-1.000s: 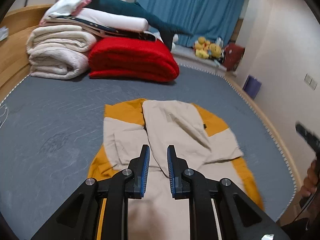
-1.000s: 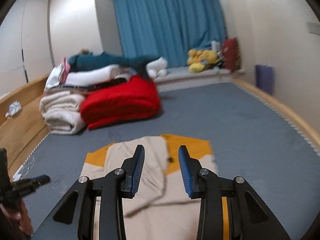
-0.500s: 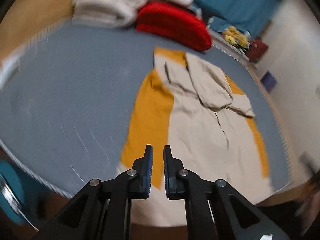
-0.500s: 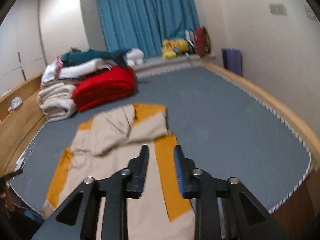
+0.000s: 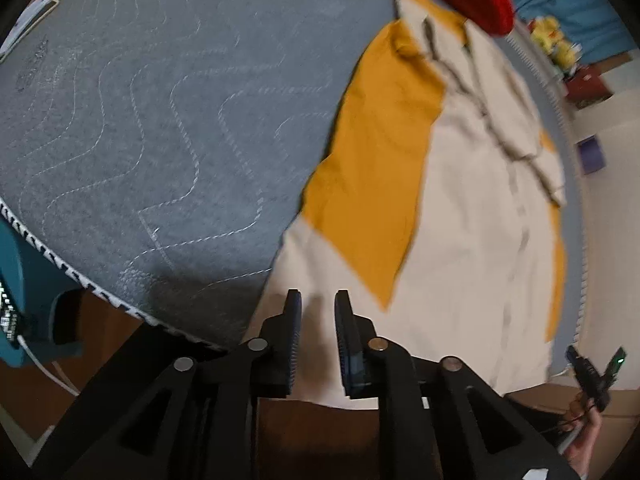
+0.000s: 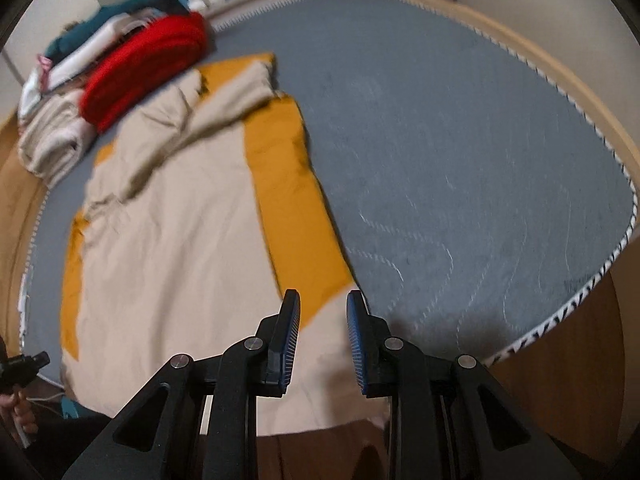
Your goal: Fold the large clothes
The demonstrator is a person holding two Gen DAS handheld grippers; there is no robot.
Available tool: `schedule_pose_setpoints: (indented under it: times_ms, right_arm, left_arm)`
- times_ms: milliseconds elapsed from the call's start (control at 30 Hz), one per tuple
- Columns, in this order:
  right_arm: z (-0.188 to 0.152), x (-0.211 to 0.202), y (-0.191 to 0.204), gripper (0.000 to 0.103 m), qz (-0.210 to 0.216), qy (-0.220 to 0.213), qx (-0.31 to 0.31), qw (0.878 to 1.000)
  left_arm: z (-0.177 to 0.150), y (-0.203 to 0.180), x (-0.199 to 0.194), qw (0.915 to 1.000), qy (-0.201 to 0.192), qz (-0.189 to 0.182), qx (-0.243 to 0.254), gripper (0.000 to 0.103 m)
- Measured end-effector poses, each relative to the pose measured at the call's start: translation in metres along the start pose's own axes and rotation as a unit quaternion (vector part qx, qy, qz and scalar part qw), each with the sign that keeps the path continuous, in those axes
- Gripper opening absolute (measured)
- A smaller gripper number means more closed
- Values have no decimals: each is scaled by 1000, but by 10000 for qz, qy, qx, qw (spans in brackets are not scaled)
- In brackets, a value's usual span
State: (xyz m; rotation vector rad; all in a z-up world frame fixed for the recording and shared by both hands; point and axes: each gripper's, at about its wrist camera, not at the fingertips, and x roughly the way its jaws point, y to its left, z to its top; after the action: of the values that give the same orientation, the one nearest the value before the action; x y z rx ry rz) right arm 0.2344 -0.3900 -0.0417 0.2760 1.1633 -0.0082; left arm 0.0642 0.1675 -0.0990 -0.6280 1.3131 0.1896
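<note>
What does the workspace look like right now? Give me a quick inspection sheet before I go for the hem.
Surface: grey quilted bed cover, wooden frame around it.
Job's things: beige and mustard garment spread flat, sleeves folded in over the chest, hem hanging over the near edge.
Clutter: red blanket and folded bedding pile at the far end, touching the garment's top.
Grippers: left gripper and right gripper both open, above the garment's near corners, holding nothing.
Cables: white cable beside the bed's near left corner.
Surroundings: blue curtain, yellow plush toys by the window.
</note>
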Motion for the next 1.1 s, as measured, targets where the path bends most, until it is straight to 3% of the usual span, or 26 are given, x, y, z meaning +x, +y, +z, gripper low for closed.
schedule_pose_setpoints:
  times_ms: [267, 433, 700, 800, 833, 867, 933, 1033, 1100]
  right_arm:
    - [-12, 39, -25, 35, 76, 810, 542, 9952]
    - [-18, 57, -20, 43, 48, 1110, 459, 9927]
    - [-19, 63, -14, 44, -192, 1209, 326, 9919]
    - [-20, 64, -11, 44, -217, 1218, 249, 9920]
    - [-20, 64, -10, 42, -207, 1209, 243, 9922]
    - [-19, 64, -9, 38, -176, 1194, 238, 9924]
    - [-16, 57, -4, 2, -32, 1012, 160, 9947]
    - [-10, 36, 0, 1, 92, 561, 67, 9984]
    - [-10, 35, -2, 1, 62, 585, 92, 9982]
  left_arm:
    - [0, 12, 9, 9996, 104, 212, -172, 31]
    - [0, 18, 19, 9988, 294, 324, -231, 31]
    - [0, 13, 32, 9979, 414, 499, -24, 31]
    - [0, 4, 34, 9976, 393, 547, 186, 23]
    - [-1, 1, 34, 9973, 410, 533, 282, 10]
    - [-3, -3, 32, 9970, 383, 525, 419, 8]
    - [-7, -10, 25, 9966, 236, 483, 630, 6]
    - [-8, -9, 21, 9969, 181, 388, 657, 6]
    - [-6, -3, 27, 9974, 327, 369, 534, 6]
